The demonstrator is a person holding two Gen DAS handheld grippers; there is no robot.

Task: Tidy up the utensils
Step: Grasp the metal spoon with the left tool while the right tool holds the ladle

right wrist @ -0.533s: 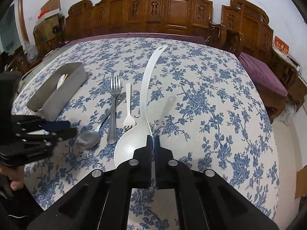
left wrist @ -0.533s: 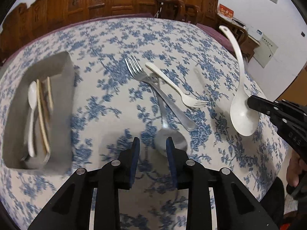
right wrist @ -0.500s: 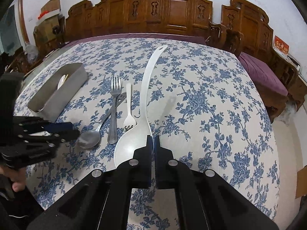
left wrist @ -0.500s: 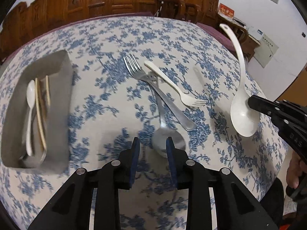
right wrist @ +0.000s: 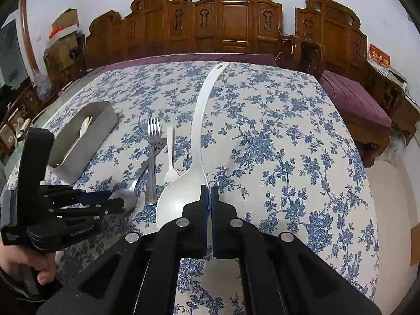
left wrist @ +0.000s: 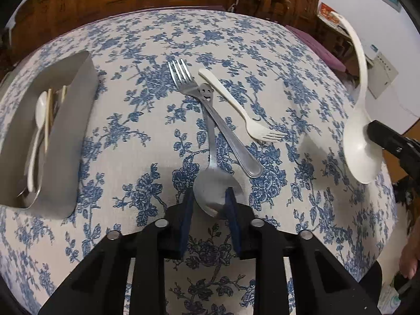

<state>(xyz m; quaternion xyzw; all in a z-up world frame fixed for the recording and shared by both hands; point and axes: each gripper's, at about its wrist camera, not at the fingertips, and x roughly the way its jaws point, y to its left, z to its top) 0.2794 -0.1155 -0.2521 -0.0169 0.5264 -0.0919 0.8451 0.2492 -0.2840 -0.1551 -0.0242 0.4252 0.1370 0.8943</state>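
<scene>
While the right gripper [right wrist: 209,191] is held above the near part of the desk [right wrist: 288,136], a large white ladle [right wrist: 194,141] is clamped by the rim of its bowl between jaws closed to a thin slit; its handle is pointed toward the far edge. The left gripper [left wrist: 208,197] is lowered over the bowl of a metal spoon [left wrist: 214,162], with the jaws set narrowly apart on either side of the bowl; whether the pads are touching it cannot be told.

Three utensils are counted loose on the floral cloth: the metal spoon, a metal fork [left wrist: 210,115] laid across the spoon's handle, and a white plastic fork [left wrist: 236,105] just right of them, tines toward the near side. One metal tray [left wrist: 65,157] is seen at the left of the desk; in it one white spoon [left wrist: 36,128] and a few pale sticks [left wrist: 48,115] are lying, their exact number not being discernible.

Open cloth is left between the tray and the crossed utensils, and a broad bare stretch is seen on the right side and toward the far edge. Carved wooden chairs [right wrist: 236,23] are ranged beyond the far edge.
</scene>
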